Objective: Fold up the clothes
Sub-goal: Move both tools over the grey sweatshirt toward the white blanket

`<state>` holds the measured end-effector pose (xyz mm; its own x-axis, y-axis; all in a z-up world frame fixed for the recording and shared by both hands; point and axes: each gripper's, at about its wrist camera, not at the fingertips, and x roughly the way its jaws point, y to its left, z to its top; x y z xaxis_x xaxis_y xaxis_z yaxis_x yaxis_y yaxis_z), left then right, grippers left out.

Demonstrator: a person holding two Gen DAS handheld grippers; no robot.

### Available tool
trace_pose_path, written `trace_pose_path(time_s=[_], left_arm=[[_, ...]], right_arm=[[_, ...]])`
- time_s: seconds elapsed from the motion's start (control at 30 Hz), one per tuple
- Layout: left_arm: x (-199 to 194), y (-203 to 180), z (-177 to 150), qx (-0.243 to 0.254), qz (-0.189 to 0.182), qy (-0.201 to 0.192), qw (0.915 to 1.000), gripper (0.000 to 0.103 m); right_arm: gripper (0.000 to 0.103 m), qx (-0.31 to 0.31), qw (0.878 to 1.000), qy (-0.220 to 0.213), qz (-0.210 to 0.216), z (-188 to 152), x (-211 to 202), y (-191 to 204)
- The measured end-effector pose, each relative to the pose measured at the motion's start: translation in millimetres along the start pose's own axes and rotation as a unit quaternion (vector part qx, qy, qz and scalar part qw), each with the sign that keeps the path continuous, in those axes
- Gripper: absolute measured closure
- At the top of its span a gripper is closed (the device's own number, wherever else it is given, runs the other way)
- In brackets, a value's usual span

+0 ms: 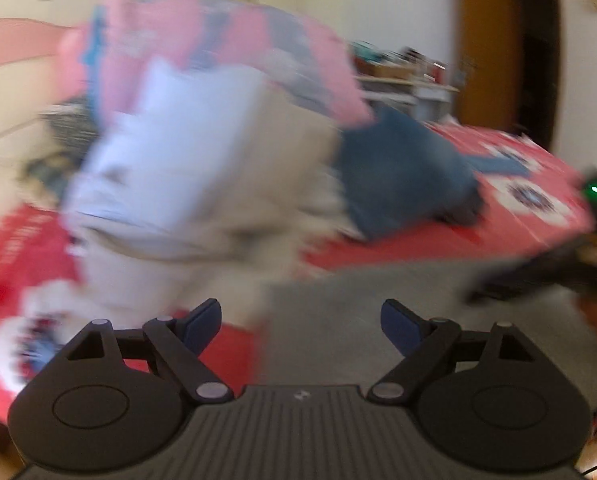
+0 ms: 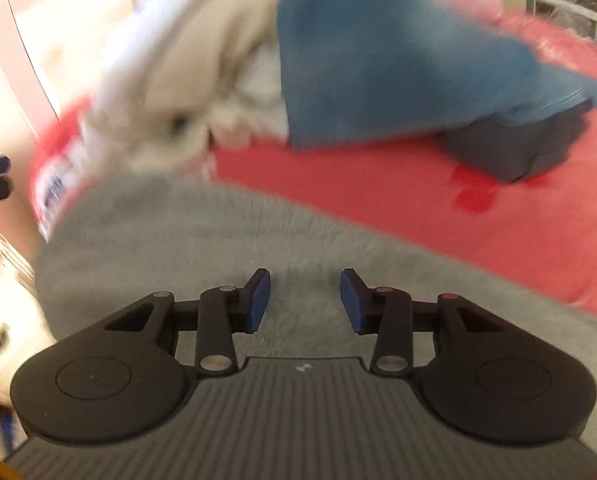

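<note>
Clothes in a blurred pile [image 1: 186, 152] of white, beige, pink and blue fabric lie at 12 o'clock on the red patterned bedspread [image 2: 418, 200]. A flat grey fuzzy garment [image 2: 202, 248] lies under both tools: left tool [image 1: 300, 324] wide and empty, right tool [image 2: 304, 300] narrower, also empty.

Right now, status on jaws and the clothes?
Left gripper open, empty. Right gripper open over grey garment. Unfolded pile beyond it, on the red bedspread.
</note>
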<state>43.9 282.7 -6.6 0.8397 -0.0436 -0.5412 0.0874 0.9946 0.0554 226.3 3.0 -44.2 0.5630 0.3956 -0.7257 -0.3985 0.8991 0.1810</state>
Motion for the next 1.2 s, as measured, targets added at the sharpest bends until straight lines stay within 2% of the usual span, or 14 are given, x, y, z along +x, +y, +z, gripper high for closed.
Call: trace_pose_path(time_s=[0.07, 0.13, 0.2, 0.3, 0.37, 0.4, 0.47, 0.57, 0.63, 0.67, 0.73, 0.87, 1.03, 1.2], left_arm=[[20.7, -25.4, -13.5, 0.017, -0.014, 0.004, 0.9997, 0.015], [36.2, -32.7, -20.5, 0.026, 0.004, 0.018, 0.9995, 0.015], [51.7, -40.1, -27.5, 0.036, 0.022, 0.033, 0.9986, 0.015], [55.3, -31.9, -36.4, 0.017, 0.009, 0.035, 0.9992, 0.015], [55.5, -25.4, -38.1, 0.017, 0.0, 0.032, 0.9993, 0.015], [55.4, -23.5, -38.8, 0.021, -0.001, 0.03, 0.9993, 0.015], [53.2, -23.4, -40.2, 0.034, 0.002, 0.028, 0.999, 0.015], [57.8, -25.0, -39.6, 0.047, 0.006, 0.031, 0.9984, 0.015], [61.8, -24.7, -38.3, 0.047, 0.006, 0.034, 0.9983, 0.015], [62.3, -24.8, -37.9, 0.047, 0.006, 0.035, 0.9983, 0.015], [63.0, -26.3, -37.0, 0.049, 0.01, 0.039, 0.998, 0.015], [62.0, -30.1, -37.2, 0.052, 0.021, 0.042, 0.9975, 0.015], [61.6, -31.6, -36.8, 0.052, 0.027, 0.047, 0.9972, 0.015], [64.1, -32.9, -34.5, 0.045, 0.033, 0.056, 0.9969, 0.015]], right_arm=[[0.061, 0.005, 0.999, -0.026, -0.02, 3.7, 19.2, 3.7], [0.06, 0.029, 0.998, -0.05, -0.031, 11.1, 22.2, 3.8], [0.062, 0.052, 0.996, -0.074, -0.019, 10.8, 9.7, -3.4], [0.062, 0.089, 0.988, -0.125, -0.024, -2.0, -38.3, -24.8], [0.062, 0.114, 0.981, -0.147, -0.047, -21.1, -76.4, -49.2], [0.062, 0.124, 0.978, -0.152, -0.07, -32.0, -95.4, -63.4], [0.063, 0.135, 0.968, -0.144, -0.153, -54.6, -125.1, -94.0], [0.069, 0.162, 0.945, -0.107, -0.262, -82.9, -149.2, -147.2], [0.069, 0.175, 0.93, -0.064, -0.315, -94.4, -144.9, -185.6], [0.07, 0.193, 0.925, -0.047, -0.323, -99.7, -136.5, -208.4], [0.07, 0.223, 0.924, -0.059, -0.305, -105.2, -124.9, -243.1], [0.071, 0.216, 0.921, -0.073, -0.316, -91.1, -120.3, -269.3], [0.071, 0.233, 0.917, -0.123, -0.299, -103.4, -179.1, -266.8], [0.07, 0.256, 0.925, -0.075, -0.272, -126.1, -206.9, -282.0]])
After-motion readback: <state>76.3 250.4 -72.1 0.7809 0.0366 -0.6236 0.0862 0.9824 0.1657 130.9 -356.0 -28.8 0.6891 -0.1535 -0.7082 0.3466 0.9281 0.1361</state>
